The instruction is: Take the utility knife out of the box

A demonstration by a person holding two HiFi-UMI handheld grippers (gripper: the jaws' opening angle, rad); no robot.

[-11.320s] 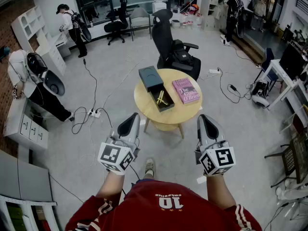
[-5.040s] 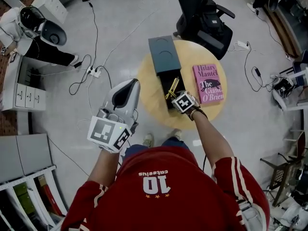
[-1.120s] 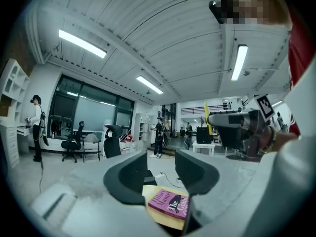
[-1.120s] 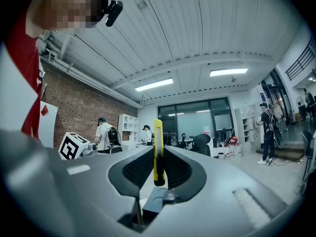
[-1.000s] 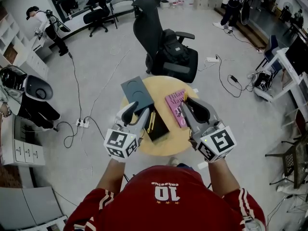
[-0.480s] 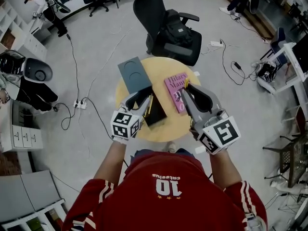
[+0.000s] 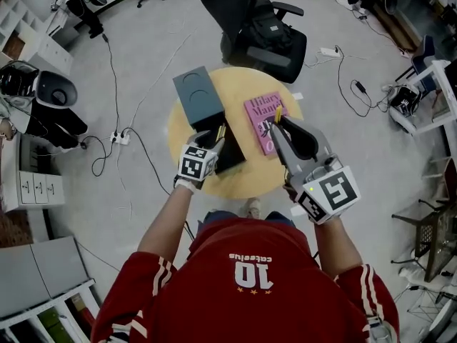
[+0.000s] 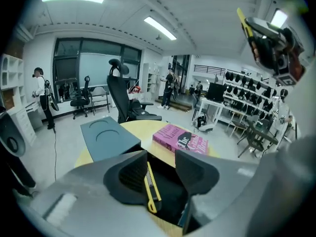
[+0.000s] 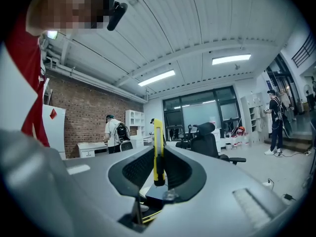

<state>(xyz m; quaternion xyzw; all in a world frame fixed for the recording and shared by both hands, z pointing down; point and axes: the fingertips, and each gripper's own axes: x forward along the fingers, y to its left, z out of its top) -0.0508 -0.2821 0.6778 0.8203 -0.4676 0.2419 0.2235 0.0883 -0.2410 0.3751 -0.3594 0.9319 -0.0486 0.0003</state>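
Observation:
A yellow utility knife (image 9: 158, 142) stands upright between the pads of my right gripper (image 9: 158, 169), which is shut on it. In the head view that gripper (image 7: 285, 128) hovers over the table's right side, above the book. The open black box (image 7: 230, 154) lies mid-table, and a second yellow utility knife (image 8: 151, 187) lies inside it. My left gripper (image 8: 163, 171) is open and tilted down over the box's near end. That knife shows between its jaws, closer to the left pad. In the head view my left gripper (image 7: 211, 140) covers part of the box.
The box's grey lid (image 7: 196, 94) lies behind the box on the round wooden table (image 7: 246, 181). A pink book (image 7: 260, 113) lies to the right of the box. A black office chair (image 7: 260, 27) stands behind the table. Cables run across the floor.
My left gripper has dropped from in front of me down onto the box, tilting nose-down. The right gripper with its knife has sunk slightly. Both jaws keep their width.

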